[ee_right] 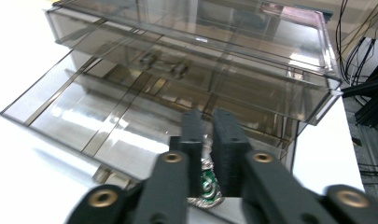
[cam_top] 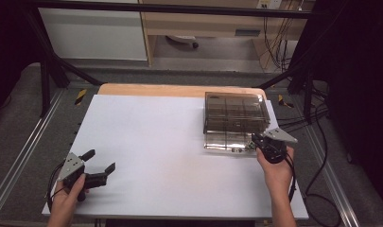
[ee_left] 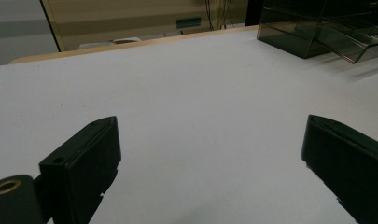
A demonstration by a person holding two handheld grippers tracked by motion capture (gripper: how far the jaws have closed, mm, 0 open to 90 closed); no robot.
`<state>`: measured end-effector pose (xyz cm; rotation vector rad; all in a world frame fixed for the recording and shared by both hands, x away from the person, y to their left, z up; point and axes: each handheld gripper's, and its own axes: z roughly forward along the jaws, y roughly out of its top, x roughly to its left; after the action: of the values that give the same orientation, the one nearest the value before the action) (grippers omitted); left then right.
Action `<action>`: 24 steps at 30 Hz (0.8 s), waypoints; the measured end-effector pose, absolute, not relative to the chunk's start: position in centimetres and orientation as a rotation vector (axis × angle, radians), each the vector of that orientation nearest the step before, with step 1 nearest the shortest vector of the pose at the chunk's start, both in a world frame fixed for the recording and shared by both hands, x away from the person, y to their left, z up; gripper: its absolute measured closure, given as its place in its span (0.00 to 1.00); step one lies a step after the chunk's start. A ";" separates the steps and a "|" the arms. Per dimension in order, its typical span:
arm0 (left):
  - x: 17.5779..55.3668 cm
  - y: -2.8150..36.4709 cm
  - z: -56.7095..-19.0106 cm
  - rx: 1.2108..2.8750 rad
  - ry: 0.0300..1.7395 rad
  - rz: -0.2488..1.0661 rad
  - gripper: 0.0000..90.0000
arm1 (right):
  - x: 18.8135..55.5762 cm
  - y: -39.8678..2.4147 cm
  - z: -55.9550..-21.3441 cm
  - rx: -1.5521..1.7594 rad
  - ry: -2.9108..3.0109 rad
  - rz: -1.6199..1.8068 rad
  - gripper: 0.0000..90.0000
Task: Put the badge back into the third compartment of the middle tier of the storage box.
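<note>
1. A white table [cam_top: 170, 156] fills the middle of the high view, with a strip of bare wood along its far edge.
2. A smoky clear plastic drawer unit [cam_top: 235, 112] stands at the far right of the table; its bottom drawer [cam_top: 225, 141] is pulled out toward the near side.
3. The right gripper [cam_top: 256, 140], held in the person's right hand [cam_top: 275, 171], sits at the near right corner of that open drawer, its grey three-cornered plate on top.
4. In the right gripper view the two black jaws are drawn close together, with just a narrow gap between them, over the right-hand compartment of the drawer.
5. A small crinkled foil-wrapped item [ee_right: 206, 185], silver with green print, lies between and below the jaws — they appear clenched on it, though the contact itself is partly hidden by the jaws.
6. The drawer's dividers and the closed drawers above it show through the clear walls in the right gripper view.
7. The left gripper [cam_top: 100, 166] rests at the near left of the table in the person's left hand [cam_top: 68, 197], well apart from the drawer unit.
8. Its jaws are spread wide and released — the left gripper view shows bare white table between them, with the drawer unit far off at the upper right.
</note>
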<state>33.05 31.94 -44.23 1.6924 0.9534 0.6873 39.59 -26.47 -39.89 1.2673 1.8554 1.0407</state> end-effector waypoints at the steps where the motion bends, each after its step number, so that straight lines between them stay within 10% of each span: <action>1: 33.0 31.9 -44.2 1.694 0.953 0.689 0.05 | 39.5 -26.4 -39.9 1.261 1.856 1.038 0.98; 24: 33.0 31.5 -44.3 1.714 0.939 0.683 0.05 | 36.6 -25.7 -44.0 1.316 1.981 1.008 1.00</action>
<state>33.03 31.46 -44.32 1.7143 0.9387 0.6829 36.57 -25.73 -43.96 1.3163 1.9808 1.0082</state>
